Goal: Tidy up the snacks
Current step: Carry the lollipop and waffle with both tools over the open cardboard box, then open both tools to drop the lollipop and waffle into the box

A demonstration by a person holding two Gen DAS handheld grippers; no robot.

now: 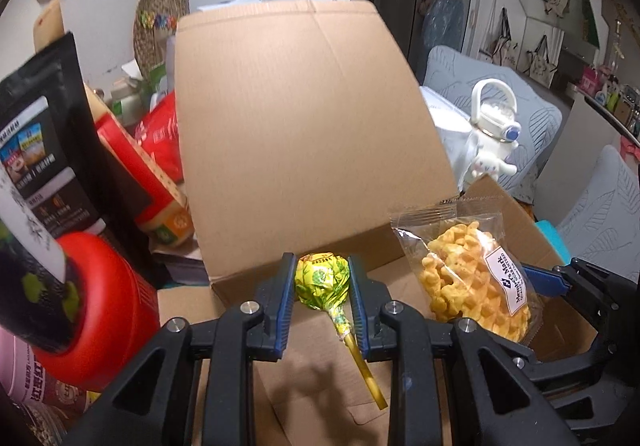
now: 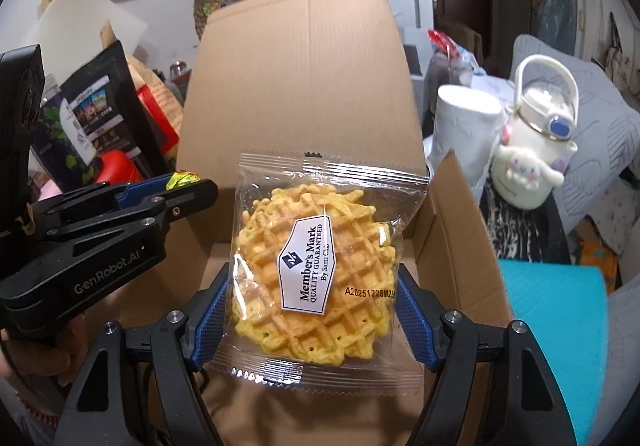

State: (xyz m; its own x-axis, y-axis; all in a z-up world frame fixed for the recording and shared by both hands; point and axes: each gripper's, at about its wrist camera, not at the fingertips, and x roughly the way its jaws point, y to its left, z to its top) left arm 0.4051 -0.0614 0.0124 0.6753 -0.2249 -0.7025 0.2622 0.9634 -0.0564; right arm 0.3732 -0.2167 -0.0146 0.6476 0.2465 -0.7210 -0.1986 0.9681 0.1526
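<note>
My left gripper (image 1: 322, 278) is shut on a lollipop (image 1: 320, 280) in a yellow-green wrapper, its stick pointing back toward the camera. My right gripper (image 2: 312, 282) is shut on a clear packet holding a round yellow waffle (image 2: 316, 266), with a blue pad pressing each side. Both hang over an open cardboard box (image 2: 296, 86) whose tall back flap stands upright. In the left wrist view the waffle packet (image 1: 468, 274) shows at the right with the right gripper's blue fingertip (image 1: 540, 280) behind it. In the right wrist view the left gripper (image 2: 176, 186) is at the left with the lollipop's wrapper (image 2: 182, 179) at its tip.
Left of the box stand a black snack pouch (image 1: 44, 150), a red canister (image 1: 108, 294) and red packages (image 1: 160, 134). To the right are a white character bottle (image 2: 532, 150), a white paper roll (image 2: 464, 126), a teal object (image 2: 556, 334) and grey cushions (image 1: 600, 206).
</note>
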